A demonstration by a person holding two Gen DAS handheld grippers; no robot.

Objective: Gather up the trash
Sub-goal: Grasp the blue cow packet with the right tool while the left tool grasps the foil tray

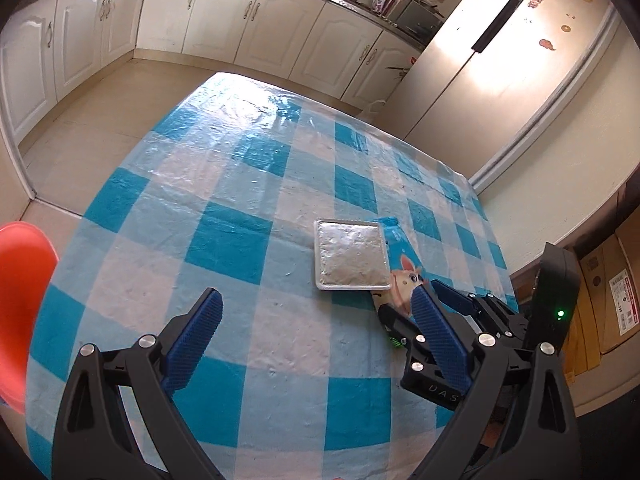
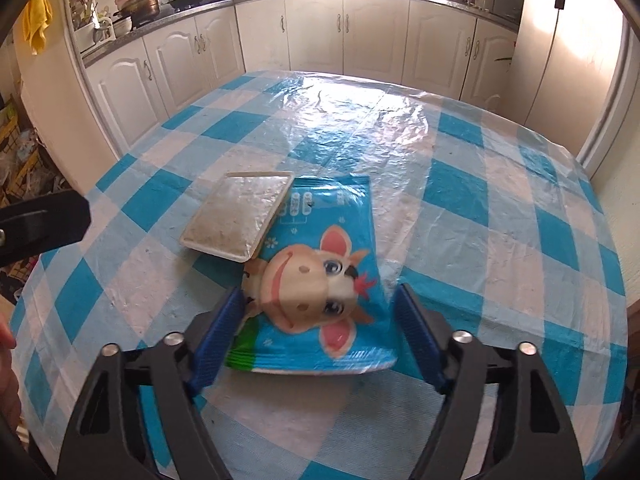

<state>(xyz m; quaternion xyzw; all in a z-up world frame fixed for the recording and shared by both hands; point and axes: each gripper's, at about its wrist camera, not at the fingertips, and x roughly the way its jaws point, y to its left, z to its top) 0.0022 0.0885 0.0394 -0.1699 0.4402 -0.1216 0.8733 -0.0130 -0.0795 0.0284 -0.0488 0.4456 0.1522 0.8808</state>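
Note:
A blue snack bag with a cartoon cow (image 2: 320, 288) lies flat on the checked tablecloth; part of it shows in the left wrist view (image 1: 404, 280). A flat foil-topped tray (image 2: 240, 216) rests partly on the bag's far left corner and also shows in the left wrist view (image 1: 352, 254). My right gripper (image 2: 320, 300) is open, its blue fingers on either side of the bag's near half, close to its edges. My left gripper (image 1: 316, 304) is open and empty above the table, short of the tray. The right gripper also shows in the left wrist view (image 1: 436, 316), behind my right finger.
The table (image 1: 224, 240) has a blue and white checked plastic cover. An orange chair (image 1: 20, 300) stands at its left. Cardboard boxes (image 1: 612, 292) stand at the right. White kitchen cabinets (image 2: 360, 36) and a fridge (image 1: 500, 60) stand beyond the table.

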